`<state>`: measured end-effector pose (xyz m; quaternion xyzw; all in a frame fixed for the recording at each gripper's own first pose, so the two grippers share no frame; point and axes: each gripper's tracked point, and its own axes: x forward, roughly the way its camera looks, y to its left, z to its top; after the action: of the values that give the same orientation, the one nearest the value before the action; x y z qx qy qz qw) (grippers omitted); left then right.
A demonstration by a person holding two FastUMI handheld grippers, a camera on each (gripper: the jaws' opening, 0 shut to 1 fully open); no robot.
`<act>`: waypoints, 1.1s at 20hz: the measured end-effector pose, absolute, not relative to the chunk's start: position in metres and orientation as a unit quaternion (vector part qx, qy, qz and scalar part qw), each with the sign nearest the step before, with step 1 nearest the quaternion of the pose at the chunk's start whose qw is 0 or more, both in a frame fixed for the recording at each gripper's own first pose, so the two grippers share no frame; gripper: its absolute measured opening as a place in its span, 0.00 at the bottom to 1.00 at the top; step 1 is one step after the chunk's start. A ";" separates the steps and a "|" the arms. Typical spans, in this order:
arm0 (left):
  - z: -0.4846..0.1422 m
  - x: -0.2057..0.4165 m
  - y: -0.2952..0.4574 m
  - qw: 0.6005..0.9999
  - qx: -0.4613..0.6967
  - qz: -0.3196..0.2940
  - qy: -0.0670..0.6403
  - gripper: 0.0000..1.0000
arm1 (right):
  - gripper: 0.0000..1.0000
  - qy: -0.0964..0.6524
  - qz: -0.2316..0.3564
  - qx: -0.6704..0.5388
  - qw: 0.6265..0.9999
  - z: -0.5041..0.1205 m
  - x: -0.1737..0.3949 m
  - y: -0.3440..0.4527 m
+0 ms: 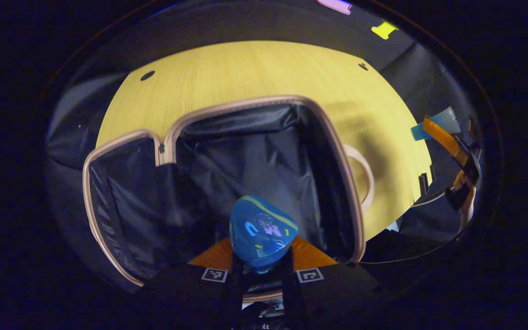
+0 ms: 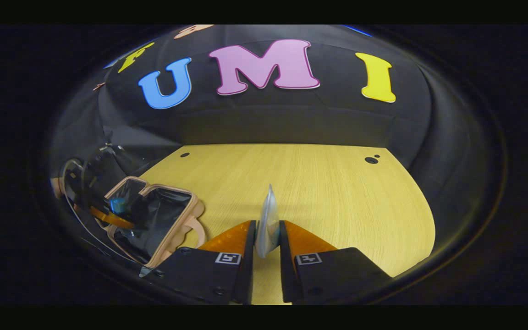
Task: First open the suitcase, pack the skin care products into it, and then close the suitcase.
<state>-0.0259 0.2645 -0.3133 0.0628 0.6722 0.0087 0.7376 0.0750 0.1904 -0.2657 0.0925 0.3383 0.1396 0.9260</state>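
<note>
No legible writing. My left jaws (image 1: 263, 266) pinch blue bottle (image 1: 262, 231) over open suitcase (image 1: 227, 183); right jaws (image 2: 267, 245) pinch silvery sachet (image 2: 267, 224), counter (image 2: 319, 192) at 12.

Each hand-held gripper (image 2: 267, 250) has a black body bearing square coded markers.
</note>
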 end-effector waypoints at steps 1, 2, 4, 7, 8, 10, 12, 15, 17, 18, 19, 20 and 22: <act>-0.327 -0.036 0.266 0.723 0.072 0.016 0.687 0.40 | 0.28 0.338 0.139 0.090 0.926 -0.262 0.070 0.193; -0.337 -0.044 0.267 0.713 0.075 0.030 0.696 0.40 | 0.25 0.338 0.139 0.087 0.927 -0.260 0.064 0.195; -0.343 -0.047 0.266 0.704 0.054 0.051 0.706 0.40 | 0.28 0.341 0.140 0.079 0.926 -0.258 0.056 0.199; -0.350 -0.043 0.263 0.712 0.019 0.048 0.701 0.39 | 0.28 0.350 0.145 0.078 0.922 -0.257 0.040 0.213; -0.352 -0.040 0.261 0.717 0.015 0.045 0.696 0.47 | 0.28 0.350 0.148 0.075 0.922 -0.256 0.038 0.219; -0.351 -0.036 0.256 0.725 0.014 0.045 0.687 0.58 | 0.21 0.352 0.156 0.066 0.921 -0.253 0.031 0.229; -0.343 -0.034 0.252 0.740 0.025 0.041 0.671 0.72 | 0.21 0.359 0.168 0.065 0.916 -0.252 0.027 0.244; -0.307 -0.016 0.249 0.794 0.049 0.027 0.605 0.82 | 0.21 0.370 0.193 0.070 0.906 -0.247 0.021 0.272; -0.276 -0.008 0.247 0.827 0.043 0.016 0.560 0.87 | 0.28 0.386 0.221 0.097 0.890 -0.246 0.014 0.301; -0.257 -0.008 0.249 0.841 0.035 0.012 0.540 0.88 | 0.22 0.401 0.235 0.119 0.877 -0.247 0.011 0.319; -0.241 -0.010 0.255 0.853 0.029 0.013 0.521 0.88 | 0.22 0.419 0.248 0.140 0.862 -0.249 0.008 0.337; -0.225 -0.015 0.263 0.864 0.030 0.013 0.503 0.89 | 0.29 0.436 0.257 0.156 0.848 -0.252 0.006 0.355; -0.201 -0.032 0.309 0.885 0.069 0.040 0.458 0.90 | 0.28 0.469 0.273 0.162 0.824 -0.268 0.003 0.390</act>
<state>-0.0316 0.3087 -0.2010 0.0691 0.4584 0.0400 0.8851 0.0027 0.3900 -0.2677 0.1625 0.4691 0.2726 0.8242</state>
